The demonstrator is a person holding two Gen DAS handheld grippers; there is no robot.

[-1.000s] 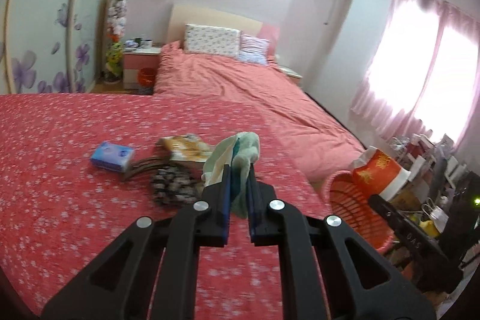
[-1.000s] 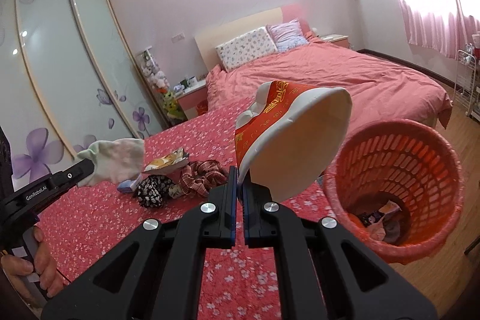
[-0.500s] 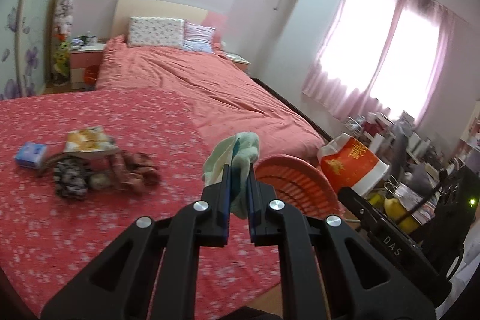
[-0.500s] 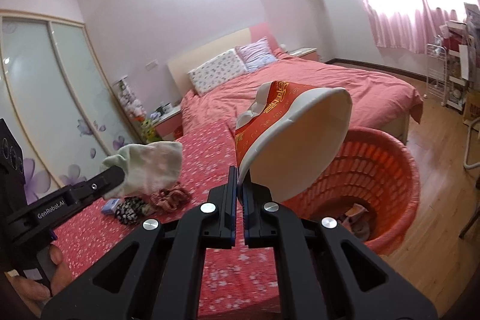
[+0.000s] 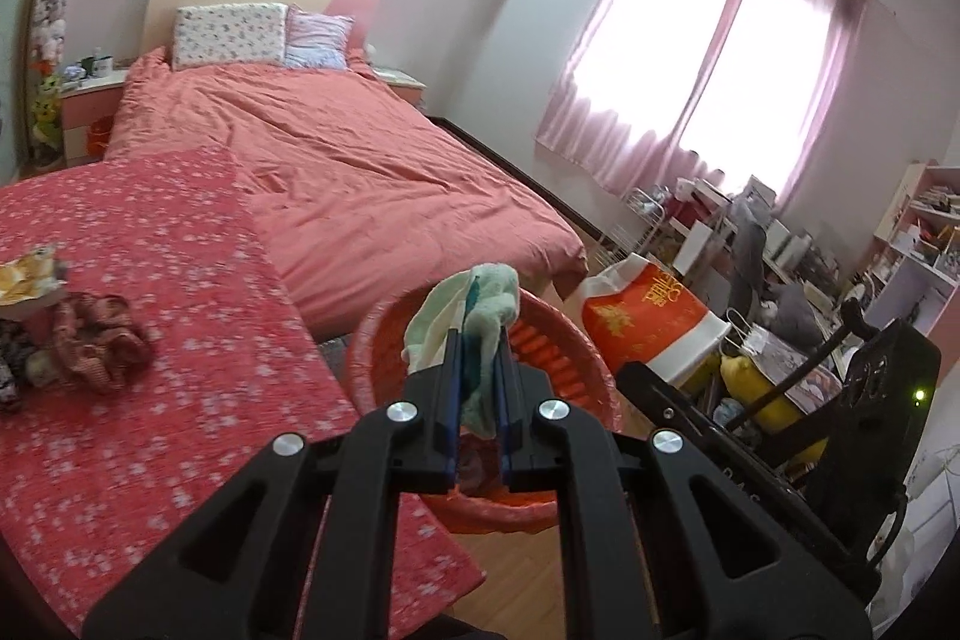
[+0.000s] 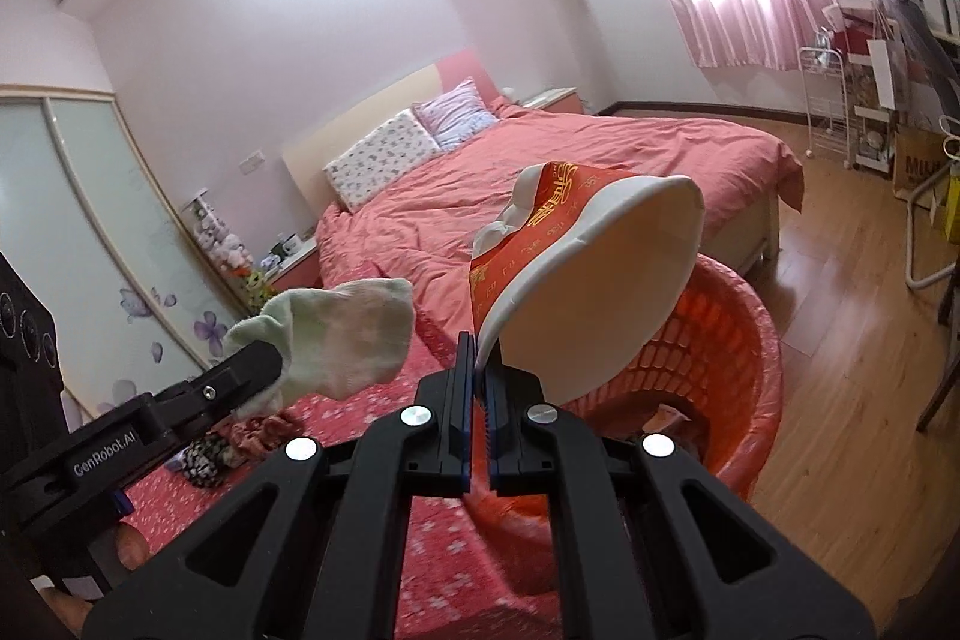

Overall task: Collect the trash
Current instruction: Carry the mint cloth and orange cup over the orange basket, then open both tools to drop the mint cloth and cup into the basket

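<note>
Pale green sock (image 5: 474,316), lower centre of frame, clenched in your left tongs (image 5: 478,400) over the orange basket (image 5: 372,358). Crushed paper cup (image 6: 576,268), centre frame, gripped by your right tongs (image 6: 477,388) above the same basket. Release each only once squarely inside the rim.

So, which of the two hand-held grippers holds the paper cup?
The right hand-held gripper holds the red and white paper cup; the left hand-held gripper holds a pale green sock.
</note>
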